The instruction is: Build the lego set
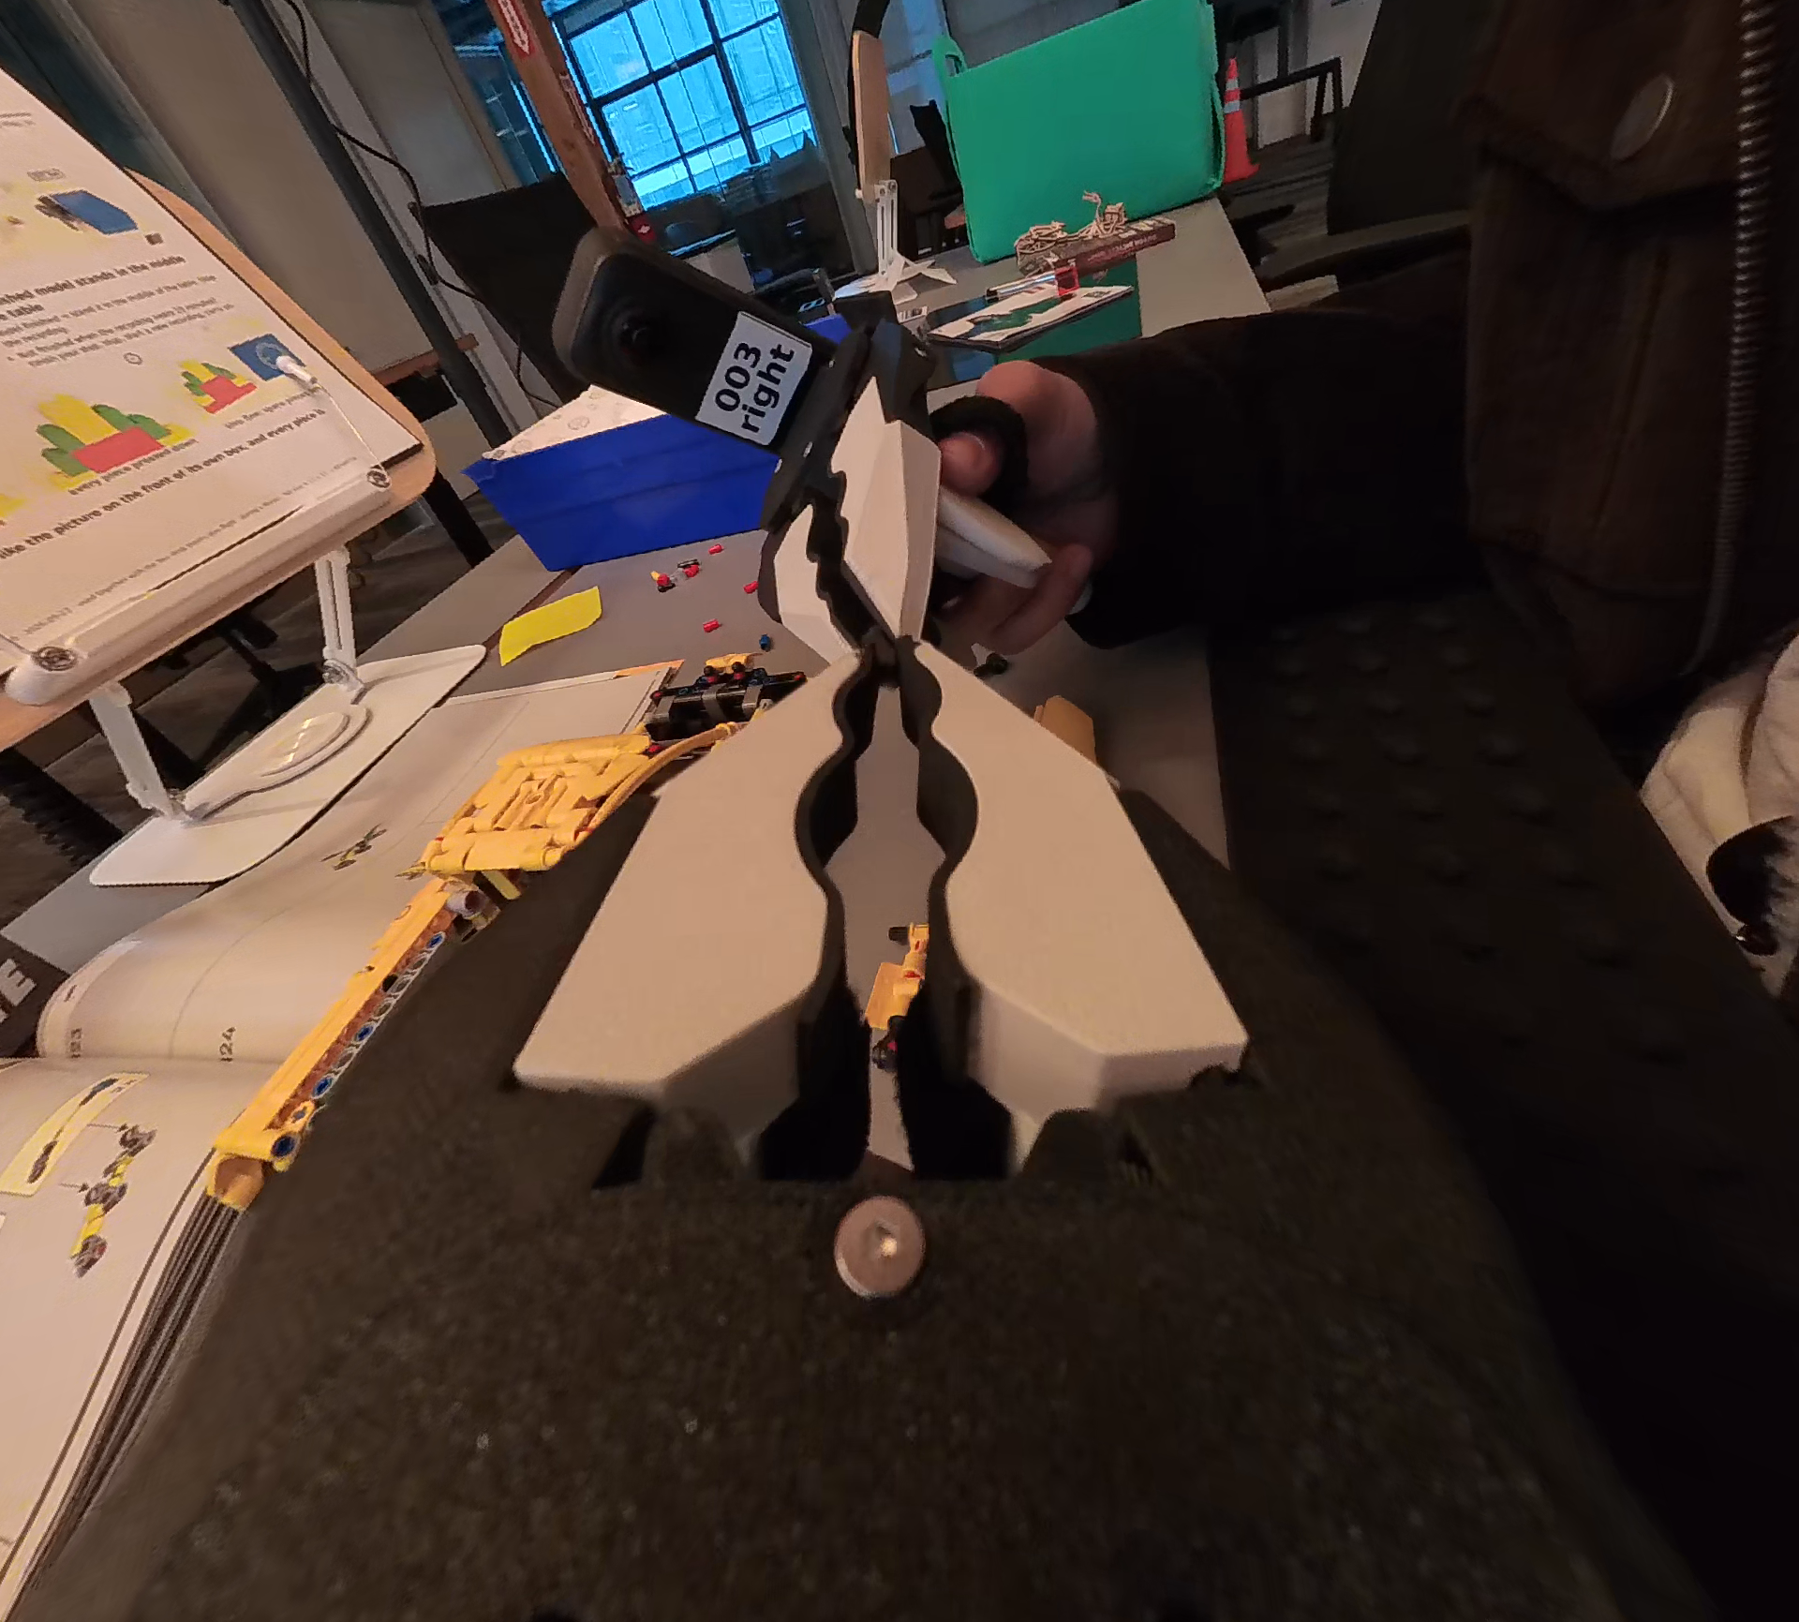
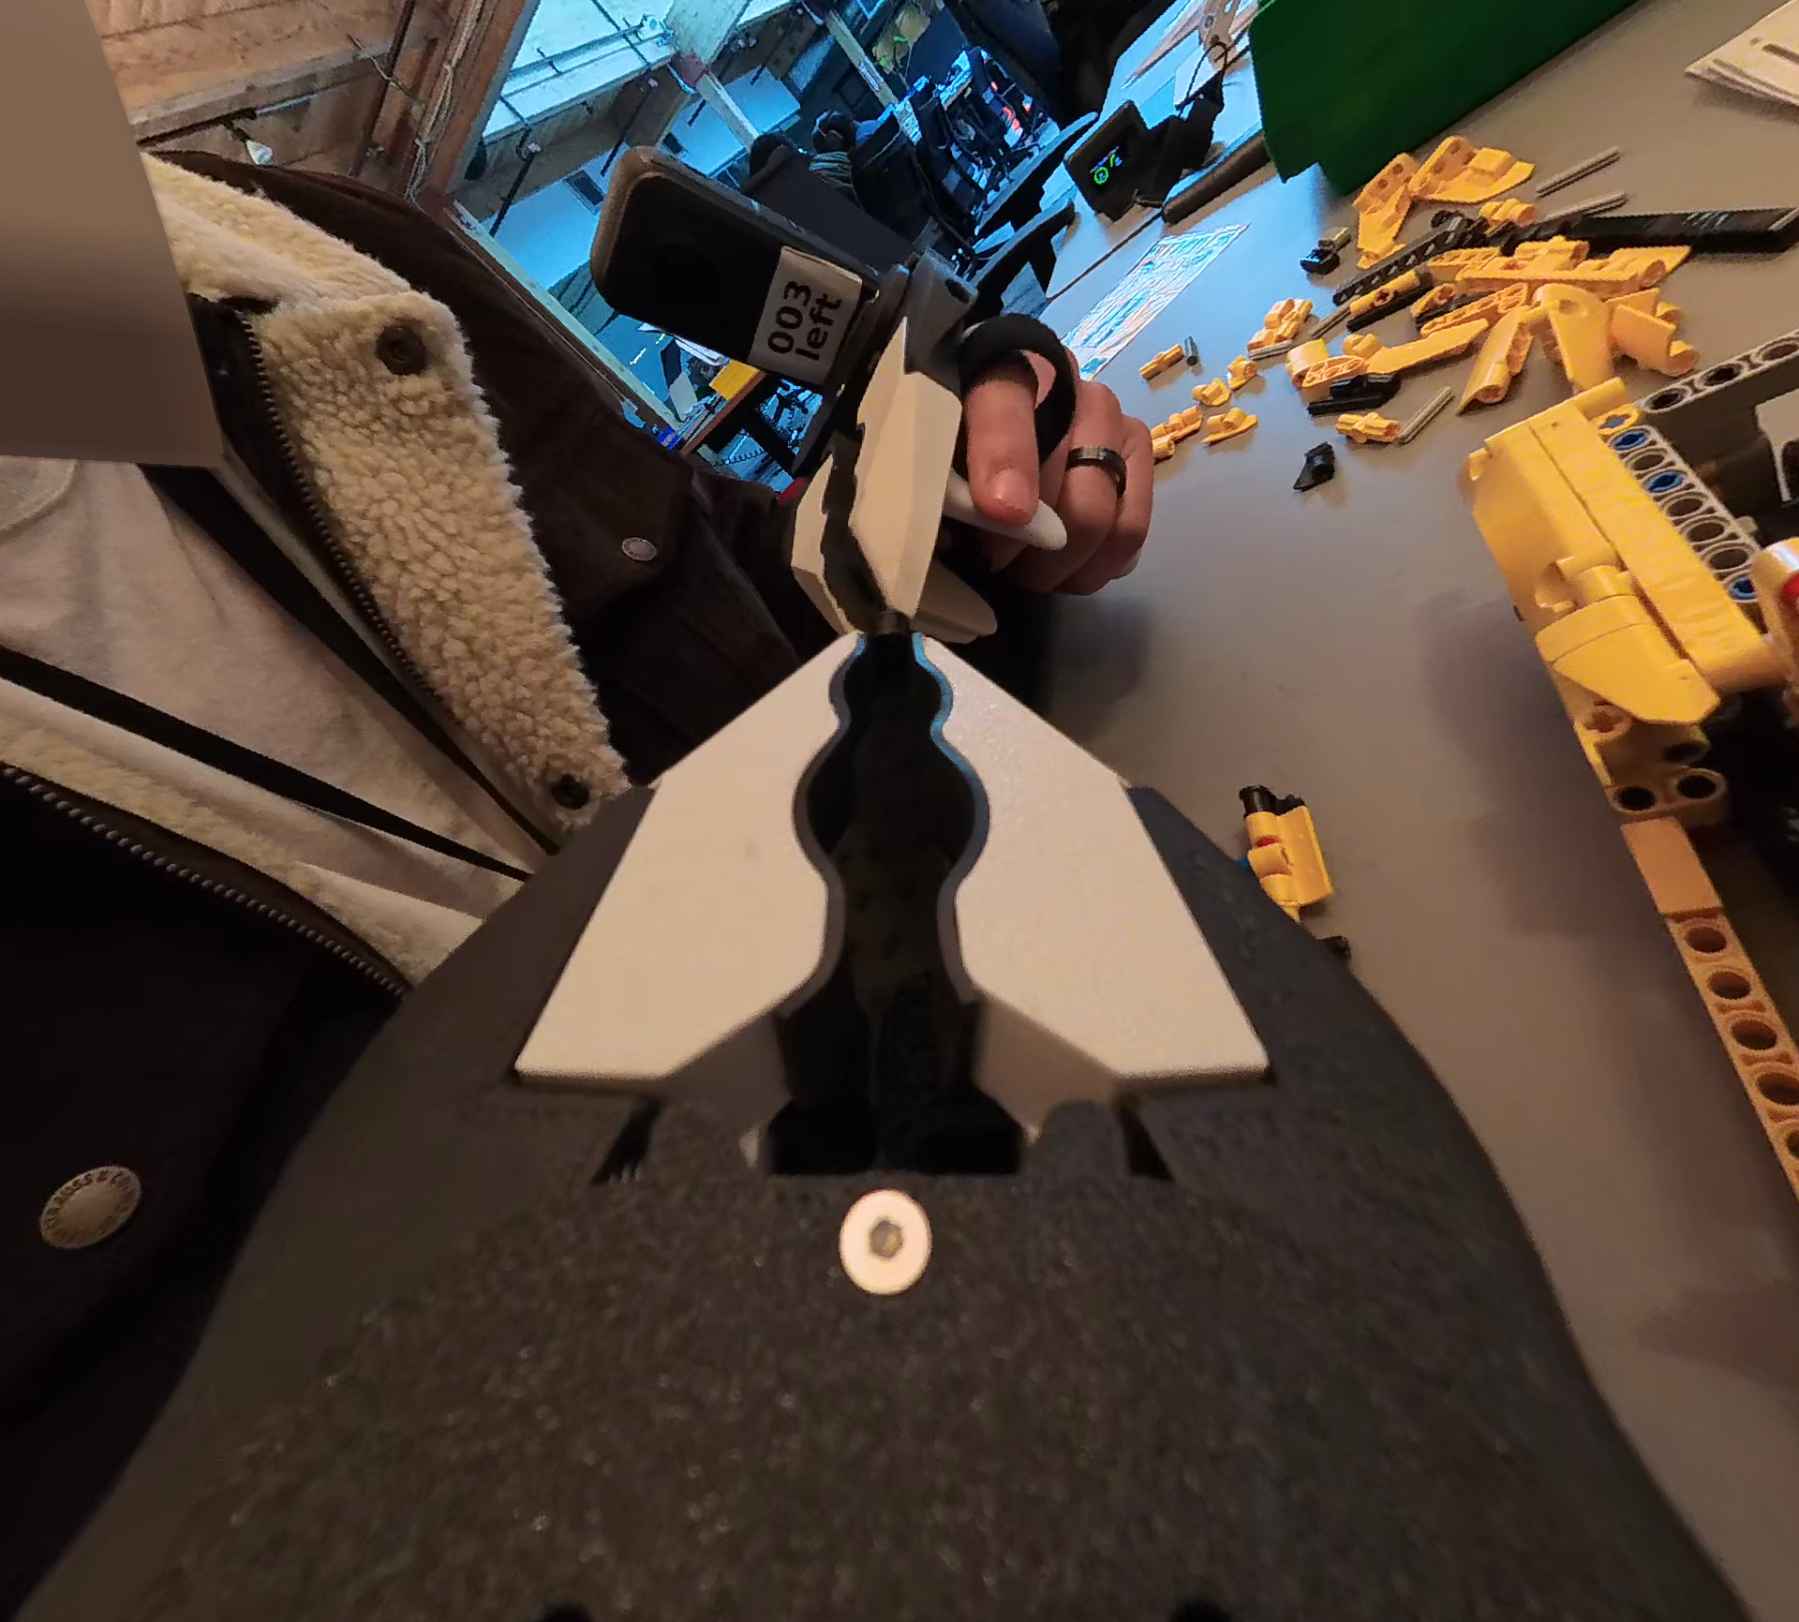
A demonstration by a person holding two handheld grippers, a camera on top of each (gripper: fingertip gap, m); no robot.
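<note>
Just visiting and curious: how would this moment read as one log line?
step: grippers tip-to-tip | left gripper: shut on small black piece | right gripper: shut on it | yellow model: untouched

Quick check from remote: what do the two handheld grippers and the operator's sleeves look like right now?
Both the left gripper and right gripper have pale grey angular fingers with wavy black inner pads on textured black bodies, each carrying a labelled black camera. Dark brown jacket sleeves; black finger straps.

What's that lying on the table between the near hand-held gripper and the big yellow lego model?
A small yellow lego piece with a black end lies on the grey table there, touching neither. The right wrist view shows it.
</note>
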